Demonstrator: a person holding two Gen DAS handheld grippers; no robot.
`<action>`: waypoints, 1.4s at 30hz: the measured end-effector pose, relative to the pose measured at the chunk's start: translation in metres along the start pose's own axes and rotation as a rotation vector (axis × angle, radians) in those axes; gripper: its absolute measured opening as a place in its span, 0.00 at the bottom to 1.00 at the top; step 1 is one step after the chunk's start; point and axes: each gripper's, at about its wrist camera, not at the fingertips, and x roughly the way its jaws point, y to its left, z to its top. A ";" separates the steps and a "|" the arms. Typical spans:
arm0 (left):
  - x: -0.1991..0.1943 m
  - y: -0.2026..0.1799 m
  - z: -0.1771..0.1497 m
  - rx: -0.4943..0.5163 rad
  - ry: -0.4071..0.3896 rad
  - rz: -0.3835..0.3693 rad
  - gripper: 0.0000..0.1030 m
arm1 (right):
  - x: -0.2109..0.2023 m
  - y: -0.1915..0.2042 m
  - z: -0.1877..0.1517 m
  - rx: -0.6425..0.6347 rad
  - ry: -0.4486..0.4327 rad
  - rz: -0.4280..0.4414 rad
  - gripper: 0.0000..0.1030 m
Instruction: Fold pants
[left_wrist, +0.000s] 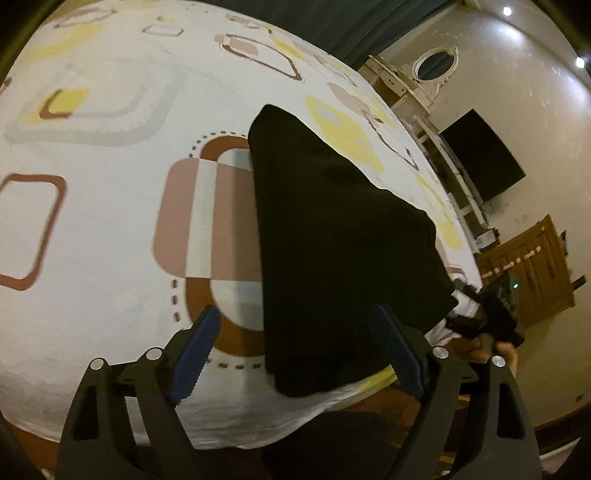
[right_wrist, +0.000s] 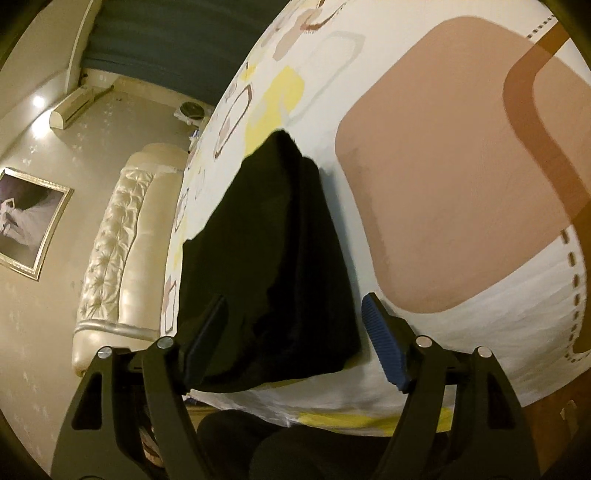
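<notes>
**Grippers stand wide over folded black pants on patterned bedspread**

Left gripper (left_wrist: 299, 350), low in the left wrist view, has its blue-padded fingers (left_wrist: 197, 354) spread well apart, one over the bedspread at lower left of centre and the other over the near corner of the cloth at lower right of centre; nothing is clamped. The black pants (left_wrist: 332, 240) lie as a flat, folded dark panel running from the lower centre of that view up toward its upper middle, on a white bedspread (left_wrist: 110, 229) printed with brown, tan and yellow rounded squares.

In the right wrist view the right gripper (right_wrist: 295, 332) is likewise agape near the bottom of the frame, its pads clear of the fabric, with the pants (right_wrist: 266, 251) lying beyond and partly between them (layered edges show along the right side of the bundle). That gripper also appears at the right edge of the left view (left_wrist: 487, 317), held by a hand (left_wrist: 504, 352).

The cloth looks released after a fold, so the step in hand is probably letting go and judging the result. The next move likely calls for either a further fold, with each tool pinching a near corner and carrying it across, or smoothing the stack. Whether another fold is needed cannot be told.
</notes>
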 end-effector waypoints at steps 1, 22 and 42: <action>0.004 0.001 0.002 -0.012 0.008 -0.022 0.81 | 0.002 0.000 -0.001 -0.002 0.005 -0.003 0.72; 0.044 -0.027 -0.002 0.116 0.060 0.065 0.41 | 0.034 0.022 -0.002 -0.166 0.058 -0.115 0.40; 0.017 -0.010 0.009 0.140 0.029 0.147 0.35 | 0.054 0.046 -0.011 -0.198 0.074 -0.081 0.36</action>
